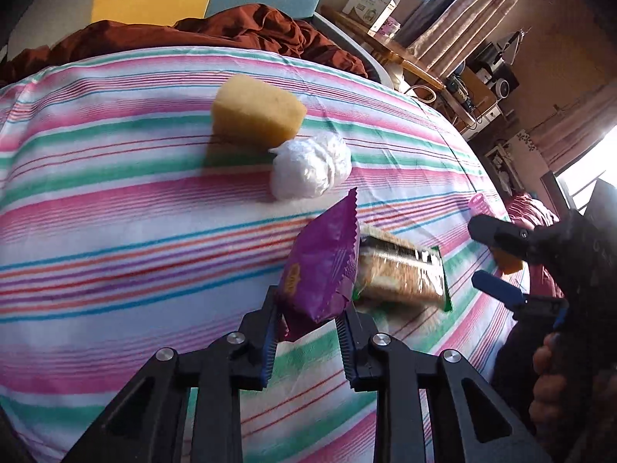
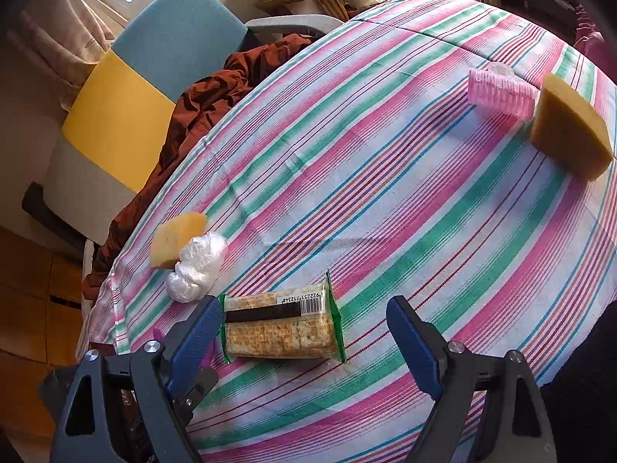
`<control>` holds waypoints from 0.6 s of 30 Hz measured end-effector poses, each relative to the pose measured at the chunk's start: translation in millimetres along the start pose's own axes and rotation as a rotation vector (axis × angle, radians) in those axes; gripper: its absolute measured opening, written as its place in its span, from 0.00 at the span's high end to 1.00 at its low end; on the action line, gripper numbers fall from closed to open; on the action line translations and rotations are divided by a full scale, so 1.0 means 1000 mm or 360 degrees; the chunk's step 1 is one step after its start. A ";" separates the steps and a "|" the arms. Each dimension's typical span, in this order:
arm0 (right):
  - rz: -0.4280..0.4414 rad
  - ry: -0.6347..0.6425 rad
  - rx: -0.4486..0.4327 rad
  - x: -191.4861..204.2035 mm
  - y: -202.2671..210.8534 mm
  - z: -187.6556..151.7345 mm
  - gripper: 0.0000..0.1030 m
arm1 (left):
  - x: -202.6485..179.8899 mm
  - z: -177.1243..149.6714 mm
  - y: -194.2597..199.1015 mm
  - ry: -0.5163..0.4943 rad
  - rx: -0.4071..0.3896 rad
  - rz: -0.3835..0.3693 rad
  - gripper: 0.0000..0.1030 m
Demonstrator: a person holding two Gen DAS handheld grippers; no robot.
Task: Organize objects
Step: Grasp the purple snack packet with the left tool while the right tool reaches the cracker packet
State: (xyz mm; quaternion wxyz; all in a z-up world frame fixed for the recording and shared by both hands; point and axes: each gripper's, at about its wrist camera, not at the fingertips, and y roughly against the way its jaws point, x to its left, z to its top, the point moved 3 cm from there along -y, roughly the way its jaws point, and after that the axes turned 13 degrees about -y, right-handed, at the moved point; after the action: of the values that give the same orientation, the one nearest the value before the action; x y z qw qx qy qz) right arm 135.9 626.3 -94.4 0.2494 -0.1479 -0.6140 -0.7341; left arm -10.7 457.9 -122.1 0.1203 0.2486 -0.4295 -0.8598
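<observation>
In the left wrist view my left gripper [image 1: 308, 310] is shut on the lower end of a purple snack packet [image 1: 320, 262], which stands up between the pads. Just right of it a clear, green-edged cracker pack [image 1: 401, 274] lies flat. My right gripper [image 1: 488, 256] hovers at the right, open. In the right wrist view that cracker pack [image 2: 281, 324] lies between my right gripper's [image 2: 304, 326] wide blue fingers [image 2: 412, 339], with a gap on its right side. A yellow sponge [image 1: 254, 114] and a balled white plastic bag [image 1: 312, 168] sit touching each other farther back.
A striped cloth [image 2: 385, 154] covers the round table. Pink stacked cups [image 2: 501, 94] and a second yellow sponge wedge [image 2: 570, 131] stand near its far right edge. A chair with a blue and yellow back [image 2: 146, 77], draped in red-brown fabric [image 2: 200, 108], is against the table's left side.
</observation>
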 end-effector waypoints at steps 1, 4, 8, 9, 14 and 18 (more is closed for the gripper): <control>-0.0006 0.0001 -0.0003 0.000 0.000 0.000 0.14 | 0.002 -0.006 0.005 0.0006 -0.0005 -0.0001 0.73; -0.0020 0.0001 0.0007 -0.002 -0.001 -0.001 0.14 | 0.007 -0.026 0.020 0.0045 -0.0006 -0.0024 0.70; -0.0043 0.0013 0.0010 -0.001 -0.002 -0.001 0.14 | 0.008 -0.045 0.038 0.0063 -0.0002 -0.0006 0.62; -0.0046 0.0012 0.0013 -0.001 -0.003 -0.001 0.14 | 0.009 -0.048 0.043 0.0068 -0.0003 0.0005 0.58; -0.0058 0.0010 0.0014 -0.002 -0.003 -0.002 0.14 | 0.015 -0.064 0.063 0.0108 -0.0002 0.0133 0.41; -0.0066 0.0023 0.0016 0.000 -0.004 -0.003 0.14 | 0.018 -0.066 0.071 0.0142 -0.0012 0.0138 0.41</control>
State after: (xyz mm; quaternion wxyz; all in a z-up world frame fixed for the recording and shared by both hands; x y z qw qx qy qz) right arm 133.9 623.7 -97.8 0.2392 -0.1285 -0.6188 -0.7371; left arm 9.0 363.3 -104.9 0.1772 0.2673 -0.4308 -0.8435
